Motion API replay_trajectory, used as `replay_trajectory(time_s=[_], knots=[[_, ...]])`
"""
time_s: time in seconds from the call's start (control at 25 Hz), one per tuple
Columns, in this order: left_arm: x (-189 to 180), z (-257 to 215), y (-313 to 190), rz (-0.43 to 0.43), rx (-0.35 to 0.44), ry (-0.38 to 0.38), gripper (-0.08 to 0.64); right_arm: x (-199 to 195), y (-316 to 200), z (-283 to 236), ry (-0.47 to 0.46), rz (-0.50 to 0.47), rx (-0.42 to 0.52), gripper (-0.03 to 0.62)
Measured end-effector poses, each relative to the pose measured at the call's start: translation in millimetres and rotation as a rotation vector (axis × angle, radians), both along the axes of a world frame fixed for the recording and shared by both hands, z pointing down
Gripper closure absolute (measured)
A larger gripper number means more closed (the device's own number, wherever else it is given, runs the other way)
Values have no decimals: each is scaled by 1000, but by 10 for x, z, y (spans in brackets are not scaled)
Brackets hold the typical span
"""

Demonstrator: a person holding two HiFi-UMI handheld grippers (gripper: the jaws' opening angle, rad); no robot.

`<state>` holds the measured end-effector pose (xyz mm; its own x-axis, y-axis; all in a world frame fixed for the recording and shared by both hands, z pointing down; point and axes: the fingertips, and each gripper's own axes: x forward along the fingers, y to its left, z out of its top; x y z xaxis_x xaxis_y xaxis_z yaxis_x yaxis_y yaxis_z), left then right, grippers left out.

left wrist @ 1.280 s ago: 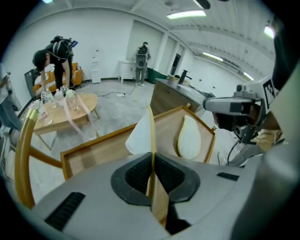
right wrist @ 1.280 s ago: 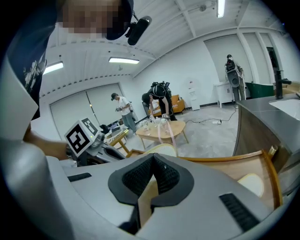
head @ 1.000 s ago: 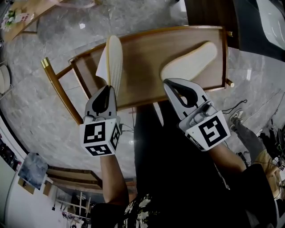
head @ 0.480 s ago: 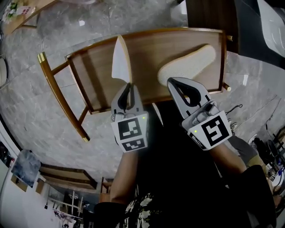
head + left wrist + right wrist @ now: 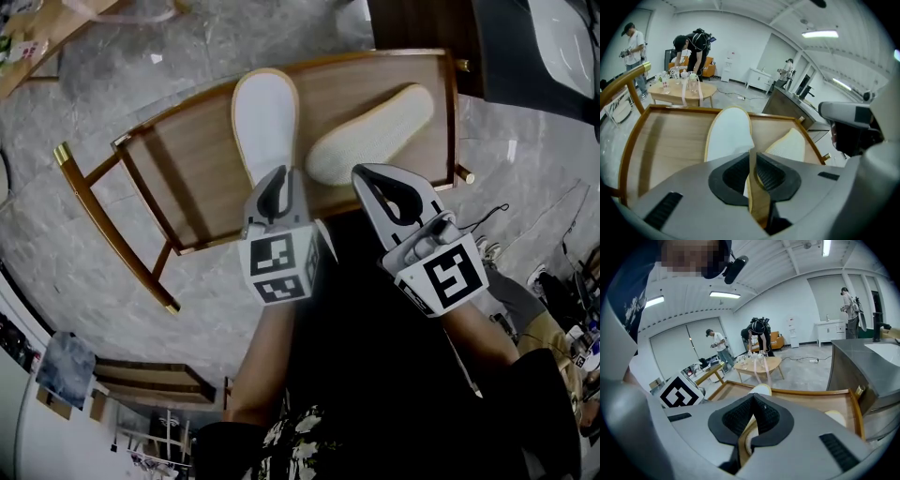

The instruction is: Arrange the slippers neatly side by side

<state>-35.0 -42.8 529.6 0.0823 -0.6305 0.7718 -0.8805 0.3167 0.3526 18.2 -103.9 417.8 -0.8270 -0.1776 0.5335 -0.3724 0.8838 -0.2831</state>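
Left gripper (image 5: 273, 178) pinches the white slipper (image 5: 265, 117) by its heel rim at the table's (image 5: 178, 178) near edge. Its jaws have just been easing open, I'd guess because it lies flat. Right gripper (image 5: 362, 176) is clamped on the sole-up slipper (image 5: 370, 131), which angles toward the far right corner, probably for flipping.

A lab hall furnished like a home

Ahead of my left gripper (image 5: 751, 153), beyond the wooden table (image 5: 665, 140) under it, a bare grey floor (image 5: 736, 96) runs to plain white walls (image 5: 740, 37) under strip lights (image 5: 820, 33). A low round table (image 5: 684, 90) crowded with glasses, an orange sofa (image 5: 710, 65) and a white cabinet (image 5: 759, 77) stand far ahead. People (image 5: 693, 44), one wearing a backpack, bend over things there. To the right of my right gripper (image 5: 752, 400) stands a dark counter (image 5: 862, 357) with a sink (image 5: 888, 348).
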Motion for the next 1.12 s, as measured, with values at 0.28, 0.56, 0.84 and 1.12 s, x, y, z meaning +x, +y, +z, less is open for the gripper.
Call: replay_trajectory(time_s=[0.28, 0.56, 0.84, 1.12], knots=[[174, -163, -127, 91, 65, 16, 483, 111, -31, 21, 11, 46, 1, 600], [-334, -438, -222, 38, 121, -139, 365, 24, 97, 18, -14, 81, -18, 601], [-355, -41, -423, 292, 19, -257, 356, 100, 134, 39, -11, 130, -6, 600], [-581, -46, -240, 225, -25, -237, 541, 160, 172, 40, -6, 194, -12, 601]])
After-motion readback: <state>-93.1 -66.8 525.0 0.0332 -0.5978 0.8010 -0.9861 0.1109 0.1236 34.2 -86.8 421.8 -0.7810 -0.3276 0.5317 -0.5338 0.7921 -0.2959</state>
